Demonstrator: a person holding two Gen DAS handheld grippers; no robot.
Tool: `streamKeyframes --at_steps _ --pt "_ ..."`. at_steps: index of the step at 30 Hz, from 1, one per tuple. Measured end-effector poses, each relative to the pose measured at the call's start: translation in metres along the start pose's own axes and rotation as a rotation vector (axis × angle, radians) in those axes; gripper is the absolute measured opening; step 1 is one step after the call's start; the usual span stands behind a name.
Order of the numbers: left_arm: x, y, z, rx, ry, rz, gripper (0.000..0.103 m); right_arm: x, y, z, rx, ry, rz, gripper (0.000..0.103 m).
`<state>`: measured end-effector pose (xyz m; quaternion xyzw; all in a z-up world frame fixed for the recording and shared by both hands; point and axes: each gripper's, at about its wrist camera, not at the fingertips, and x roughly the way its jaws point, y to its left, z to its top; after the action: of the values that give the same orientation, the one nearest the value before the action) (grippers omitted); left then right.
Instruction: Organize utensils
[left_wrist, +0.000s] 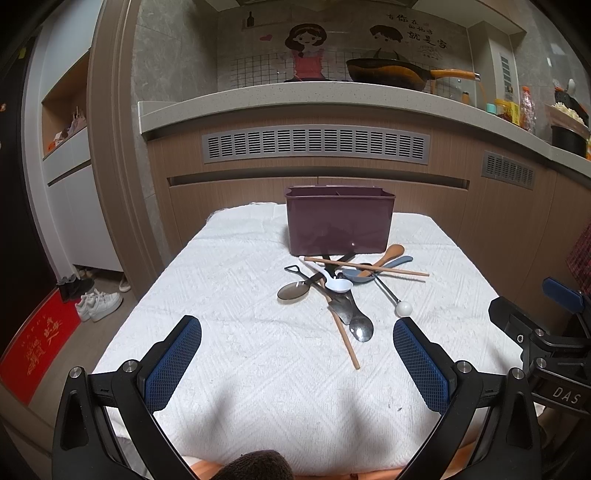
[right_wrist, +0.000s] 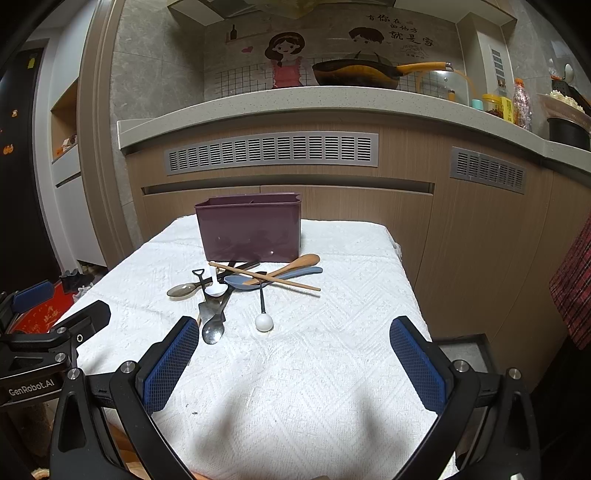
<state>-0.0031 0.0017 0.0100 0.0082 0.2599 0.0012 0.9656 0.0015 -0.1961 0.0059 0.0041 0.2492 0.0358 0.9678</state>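
Observation:
A dark purple utensil box (left_wrist: 340, 221) (right_wrist: 249, 227) stands at the far end of a table under a white towel (left_wrist: 258, 350) (right_wrist: 314, 369). In front of it lies a tangled pile: two chopsticks (left_wrist: 369, 266) (right_wrist: 264, 276), a wooden spoon (left_wrist: 388, 254) (right_wrist: 295, 264), a blue spoon (left_wrist: 356, 275) (right_wrist: 240, 282), a white spoon (left_wrist: 338, 284) (right_wrist: 216, 288), metal spoons (left_wrist: 360, 326) (right_wrist: 213, 332) and a white ball-ended stick (left_wrist: 403, 308) (right_wrist: 264, 322). My left gripper (left_wrist: 297, 365) hovers open short of the pile. My right gripper (right_wrist: 293, 365) is open too, nothing between its fingers.
A kitchen counter (left_wrist: 314, 96) with a frying pan (left_wrist: 388, 72) and bottles runs behind the table. Cabinet fronts (right_wrist: 480, 240) stand close at the right. White shoes (left_wrist: 98, 304) and a red mat (left_wrist: 37, 339) lie on the floor at the left.

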Motion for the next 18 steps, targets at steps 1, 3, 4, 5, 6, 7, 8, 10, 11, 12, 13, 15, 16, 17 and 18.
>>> streamKeyframes --at_steps 1,3,4,5,6,7,8,10,11,12,13,15,16,17,18 --pt "0.000 0.001 0.001 0.001 0.001 0.000 0.103 0.000 0.000 0.000 0.000 0.000 0.000 0.103" --pt "0.000 0.001 0.002 0.002 0.002 -0.001 0.103 0.000 0.000 0.000 -0.001 0.000 0.002 0.103" --pt "0.000 0.001 0.002 0.003 0.003 -0.001 0.103 0.000 0.000 0.000 0.000 0.000 0.001 0.103" --pt "0.001 0.001 0.002 0.003 0.005 -0.001 0.103 0.000 0.000 0.000 0.000 0.001 0.001 0.103" --pt "0.001 0.001 0.003 0.005 0.008 -0.002 0.103 0.000 0.001 0.000 0.000 0.002 0.002 0.103" --pt "0.002 0.001 0.003 0.006 0.009 -0.001 0.103 0.001 0.002 0.001 -0.002 0.003 0.004 0.103" --pt "0.003 0.000 0.003 0.007 0.010 -0.001 0.103 0.001 0.002 0.001 -0.003 0.004 0.006 0.103" --pt "0.005 0.001 0.004 0.007 0.012 -0.001 0.103 0.001 0.002 0.001 -0.006 0.003 0.005 0.103" --pt "0.006 0.000 0.004 0.007 0.013 0.000 0.103 0.002 0.002 0.002 -0.008 0.002 0.004 0.103" --pt "0.007 0.000 0.004 0.006 0.013 0.001 0.103 0.002 0.003 0.002 -0.009 0.000 0.004 0.103" --pt "0.009 0.000 0.004 0.007 0.013 0.001 0.103 0.002 0.003 0.003 -0.011 -0.001 0.003 0.103" --pt "0.012 0.000 0.005 0.007 0.012 0.003 0.103 0.004 0.001 0.004 -0.013 -0.004 0.003 0.103" --pt "0.012 0.000 0.006 0.007 0.012 0.004 0.103 0.005 0.001 0.004 -0.013 -0.004 0.003 0.103" --pt "0.014 0.000 0.007 0.006 0.012 0.005 0.103 0.006 0.000 0.005 -0.014 -0.004 0.003 0.103" --pt "0.016 0.001 0.009 0.004 0.011 0.006 0.103 0.007 0.000 0.006 -0.016 -0.006 0.002 0.103"
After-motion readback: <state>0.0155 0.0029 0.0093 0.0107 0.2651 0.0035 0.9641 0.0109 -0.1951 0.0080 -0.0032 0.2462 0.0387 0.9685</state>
